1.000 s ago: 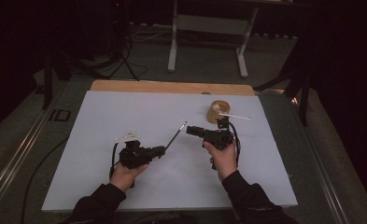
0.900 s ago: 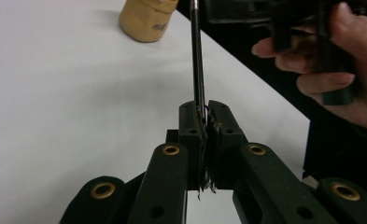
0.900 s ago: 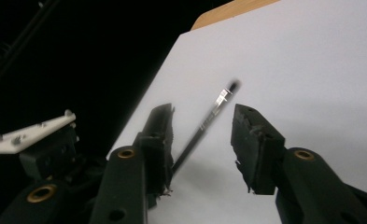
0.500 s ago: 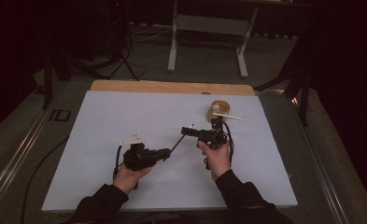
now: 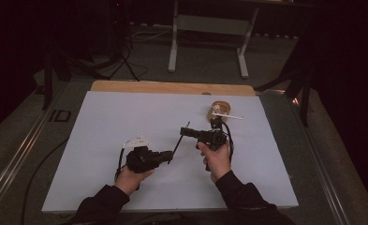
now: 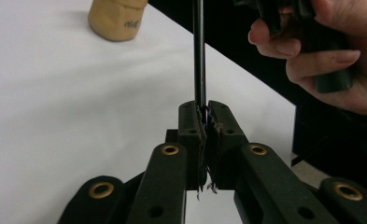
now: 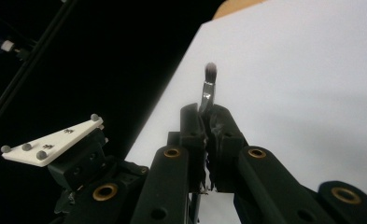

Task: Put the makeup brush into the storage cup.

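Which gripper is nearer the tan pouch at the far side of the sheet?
Right. The right gripper sits just in front of the tan pouch, clamped on the brush; the left gripper holds its handle farther toward the person.

Glossy black brush handle (image 6: 199,51), matt white tabletop (image 5: 125,117)

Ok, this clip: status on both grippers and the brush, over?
Left gripper shut on brush handle. Right gripper just closed on its ferrule end. Tan pouch behind, clear of the work.
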{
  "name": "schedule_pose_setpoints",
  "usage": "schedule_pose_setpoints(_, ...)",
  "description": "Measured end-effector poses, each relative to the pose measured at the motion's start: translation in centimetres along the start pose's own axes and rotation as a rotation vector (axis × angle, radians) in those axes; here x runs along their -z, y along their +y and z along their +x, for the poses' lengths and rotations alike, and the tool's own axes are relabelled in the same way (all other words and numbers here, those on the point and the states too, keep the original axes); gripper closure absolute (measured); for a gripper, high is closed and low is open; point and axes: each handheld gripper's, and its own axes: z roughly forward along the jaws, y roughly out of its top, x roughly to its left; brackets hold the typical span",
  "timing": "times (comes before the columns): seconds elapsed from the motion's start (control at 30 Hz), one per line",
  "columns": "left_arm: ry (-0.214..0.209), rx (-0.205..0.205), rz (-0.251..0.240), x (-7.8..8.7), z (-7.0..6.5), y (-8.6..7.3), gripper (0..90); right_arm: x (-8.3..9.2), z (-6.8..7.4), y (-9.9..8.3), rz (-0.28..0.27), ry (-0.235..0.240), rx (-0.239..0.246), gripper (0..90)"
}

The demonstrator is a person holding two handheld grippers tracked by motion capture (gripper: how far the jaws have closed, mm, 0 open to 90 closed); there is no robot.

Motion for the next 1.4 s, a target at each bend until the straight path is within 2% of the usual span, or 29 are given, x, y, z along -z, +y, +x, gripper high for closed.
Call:
schedule_pose_setpoints(0.03, -0.015, 0.001, -0.005, 0.0, 0.0, 0.1, 80.2, 0.1, 0.2, 0.1, -0.007, -0.001, 0.011, 85.8)
schedule_pose_setpoints(0.1, 0.006, -0.009, 0.006, 0.1, -0.3, 0.4, 72.9, 0.3, 0.4, 0.3, -0.014, -0.003, 0.033, 85.8)
schedule_pose_setpoints(0.13, -0.006, -0.008, 0.01, 0.1, -0.3, 0.5, 69.4, 0.5, 0.5, 0.4, -0.022, -0.008, 0.043, 85.7)
schedule_pose_setpoints(0.17, 0.003, -0.016, 0.007, 0.2, -0.5, 0.6, 66.3, 0.6, 0.6, 0.6, -0.027, -0.006, 0.056, 85.8)
schedule_pose_setpoints(0.2, 0.007, -0.025, 0.005, 0.3, -0.5, 0.7, 63.6, 0.7, 0.8, 0.7, -0.033, -0.014, 0.082, 85.8)
schedule_pose_setpoints(0.23, -0.004, -0.02, -0.005, 0.5, -0.5, 0.9, 59.0, 0.9, 1.0, 0.8, -0.037, -0.017, 0.098, 85.8)
schedule_pose_setpoints(0.3, -0.017, -0.008, -0.024, 1.0, -0.3, 1.2, 54.5, 1.2, 1.4, 1.1, -0.04, -0.04, 0.163, 85.7)
schedule_pose_setpoints(0.37, -0.001, -0.011, -0.038, 1.5, -0.2, 1.5, 49.4, 1.6, 1.6, 1.4, -0.05, -0.057, 0.217, 85.8)
schedule_pose_setpoints(0.43, -0.006, -0.004, -0.055, 2.1, 0.0, 1.8, 41.4, 2.1, 1.9, 1.6, -0.059, -0.073, 0.268, 85.8)
schedule_pose_setpoints(0.47, 0.003, 0.004, -0.065, 2.4, 0.0, 2.0, 35.5, 2.3, 2.0, 1.8, -0.063, -0.081, 0.289, 85.7)
schedule_pose_setpoints(0.5, -0.009, 0.006, -0.058, 2.7, 0.1, 2.1, 27.2, 2.6, 2.1, 1.9, -0.067, -0.091, 0.311, 85.7)
schedule_pose_setpoints(0.57, 0.001, -0.02, -0.048, 3.3, 0.1, 2.2, 16.5, 3.1, 2.3, 2.1, -0.073, -0.103, 0.34, 85.7)
schedule_pose_setpoints(0.67, -0.009, -0.024, -0.05, 4.1, 0.2, 2.3, 14.4, 3.9, 2.6, 2.5, -0.082, -0.117, 0.387, 85.7)
schedule_pose_setpoints(0.7, -0.016, -0.032, -0.052, 4.4, 0.3, 2.3, 10.6, 4.2, 2.7, 2.7, -0.086, -0.119, 0.402, 85.7)
schedule_pose_setpoints(0.77, -0.019, -0.02, -0.066, 4.9, 0.6, 2.1, 3.1, 4.7, 2.8, 2.9, -0.092, -0.132, 0.424, 85.7)
schedule_pose_setpoints(0.83, -0.013, -0.013, -0.064, 5.5, 0.9, 1.9, 1.7, 5.2, 2.8, 3.1, -0.097, -0.137, 0.435, 85.7)
schedule_pose_setpoints(0.97, 0.022, -0.04, -0.061, 6.3, 1.3, 1.4, 0.3, 6.2, 2.8, 3.6, -0.112, -0.165, 0.467, 85.7)
schedule_pose_setpoints(1.07, 0.08, -0.081, -0.038, 6.8, 1.5, 1.0, 0.1, 7.0, 2.9, 4.0, -0.124, -0.181, 0.492, 85.7)
schedule_pose_setpoints(1.17, 0.114, -0.109, -0.039, 7.3, 1.5, 0.5, 0.0, 7.8, 3.0, 4.6, -0.144, -0.195, 0.509, 85.7)
schedule_pose_setpoints(1.2, 0.102, -0.103, -0.044, 7.5, 1.6, 0.3, 0.1, 8.1, 3.0, 4.8, -0.155, -0.197, 0.516, 85.7)
schedule_pose_setpoints(1.33, 0.121, -0.107, -0.062, 7.9, 1.8, -0.3, 0.1, 9.3, 3.0, 5.9, -0.19, -0.203, 0.521, 85.7)
schedule_pose_setpoints(1.4, 0.129, -0.123, -0.076, 8.1, 1.9, -0.7, 0.1, 9.8, 3.0, 6.5, -0.208, -0.213, 0.527, 85.7)
